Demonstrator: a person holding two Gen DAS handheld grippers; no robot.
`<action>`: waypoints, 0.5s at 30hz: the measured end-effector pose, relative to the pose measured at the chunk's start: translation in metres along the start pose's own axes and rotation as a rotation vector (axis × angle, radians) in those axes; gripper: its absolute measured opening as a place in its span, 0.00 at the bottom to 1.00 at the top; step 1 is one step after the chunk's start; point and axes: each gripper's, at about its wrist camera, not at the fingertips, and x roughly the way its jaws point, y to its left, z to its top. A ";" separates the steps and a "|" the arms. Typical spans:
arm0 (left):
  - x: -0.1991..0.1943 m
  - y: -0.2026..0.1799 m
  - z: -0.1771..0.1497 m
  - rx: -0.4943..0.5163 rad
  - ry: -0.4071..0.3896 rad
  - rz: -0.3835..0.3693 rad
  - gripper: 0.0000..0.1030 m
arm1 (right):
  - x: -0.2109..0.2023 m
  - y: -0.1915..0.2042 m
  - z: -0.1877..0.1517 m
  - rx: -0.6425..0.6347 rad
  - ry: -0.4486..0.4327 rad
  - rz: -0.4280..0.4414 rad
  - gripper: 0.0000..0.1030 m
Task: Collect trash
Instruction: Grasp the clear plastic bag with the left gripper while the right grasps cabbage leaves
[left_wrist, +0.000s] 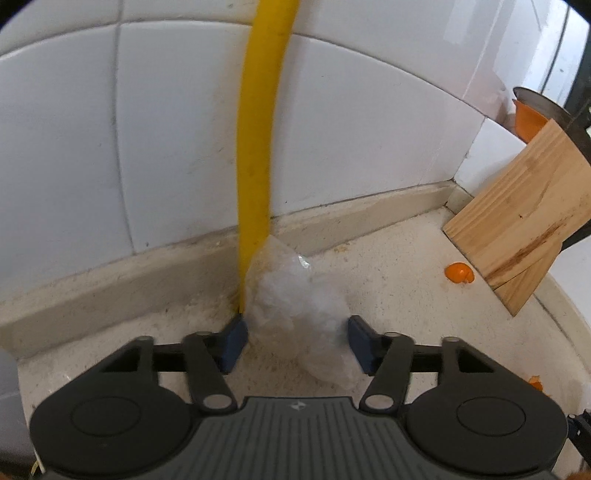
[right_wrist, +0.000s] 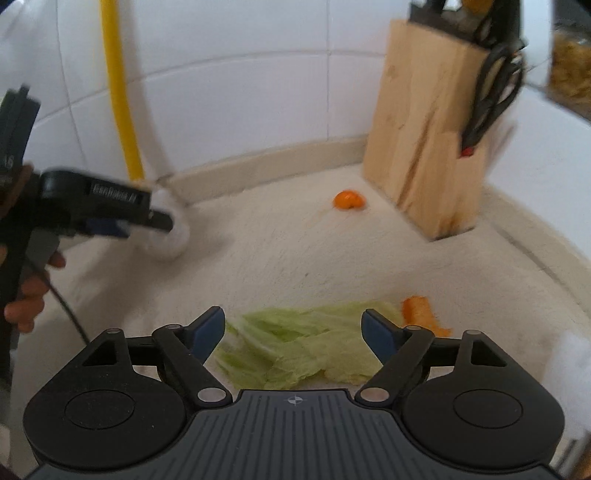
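While only the right wrist view showed the lettuce leaf (right_wrist: 295, 347) and the knife block (right_wrist: 428, 140), the left view showed crumpled clear plastic (left_wrist: 295, 314) beside the yellow pipe (left_wrist: 258, 147). It lay between the left gripper's (left_wrist: 295, 345) parted pads, contact unclear. The right gripper (right_wrist: 293, 332) stood wide apart over the leaf.
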 end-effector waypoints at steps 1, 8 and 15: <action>0.000 0.001 0.000 0.008 0.004 -0.006 0.35 | 0.004 0.000 -0.001 -0.002 0.009 -0.009 0.81; -0.013 -0.005 -0.012 0.062 0.026 -0.073 0.16 | 0.003 -0.002 -0.003 0.014 0.038 -0.109 0.26; -0.058 -0.014 -0.045 0.151 0.076 -0.178 0.15 | -0.029 -0.005 -0.016 0.088 0.060 -0.050 0.08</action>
